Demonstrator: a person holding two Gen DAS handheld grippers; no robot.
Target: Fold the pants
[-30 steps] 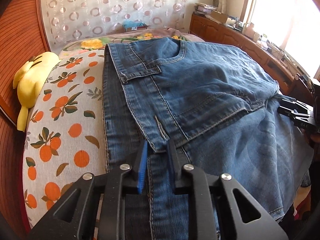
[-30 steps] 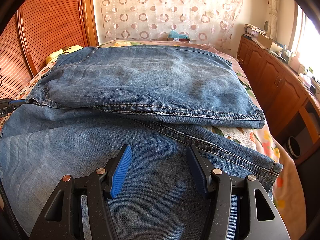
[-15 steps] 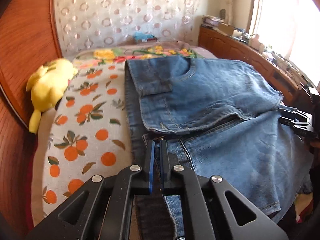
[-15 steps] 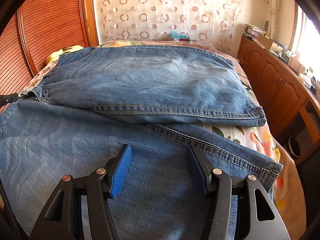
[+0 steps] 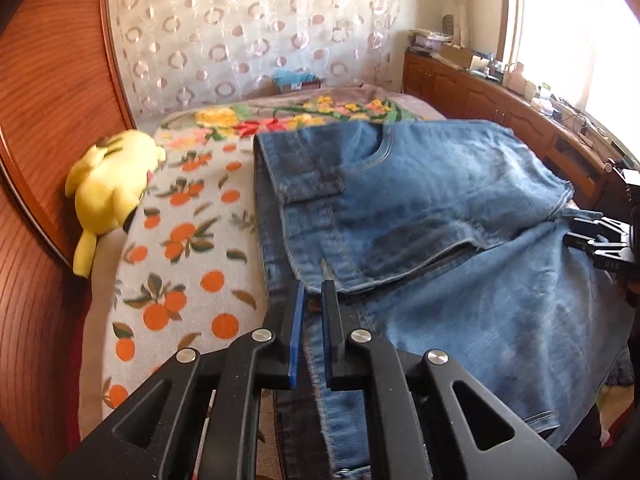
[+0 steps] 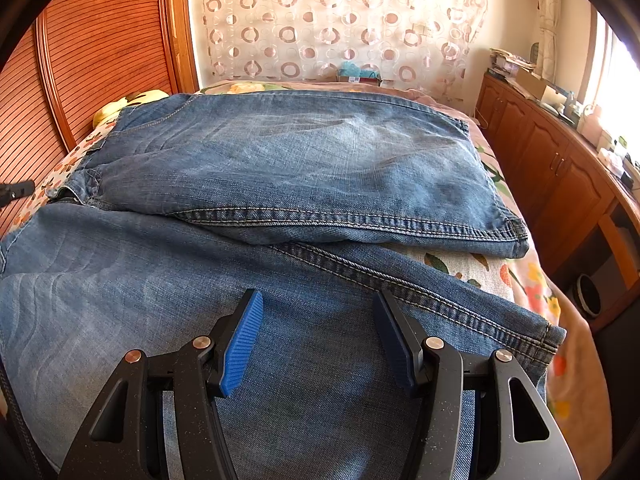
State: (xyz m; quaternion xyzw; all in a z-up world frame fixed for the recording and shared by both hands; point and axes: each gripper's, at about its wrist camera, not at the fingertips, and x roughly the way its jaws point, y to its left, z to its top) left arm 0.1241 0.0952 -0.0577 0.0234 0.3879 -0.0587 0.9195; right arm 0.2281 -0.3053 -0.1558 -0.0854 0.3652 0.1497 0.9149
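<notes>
Blue jeans (image 5: 420, 208) lie on the bed, one leg folded back over the upper part, the other leg (image 6: 200, 288) spread toward me. My left gripper (image 5: 313, 286) is at the waistband edge near the crotch, jaws nearly closed with denim between them. My right gripper (image 6: 318, 300) is open, hovering over the near leg with nothing between its fingers. The right gripper also shows at the right edge of the left wrist view (image 5: 600, 236). The left gripper's tip shows at the left edge of the right wrist view (image 6: 16, 190).
The bedspread (image 5: 180, 280) has an orange-fruit print. A yellow plush toy (image 5: 112, 188) lies by the wooden headboard (image 5: 48, 120). A wooden cabinet (image 6: 560, 176) with clutter runs along the right side under the window. A curtain (image 6: 332, 20) hangs behind the bed.
My left gripper pulled back toward me along the jeans' waistband edge and narrowed its jaws onto the denim. The right gripper stayed open and nearly still.
</notes>
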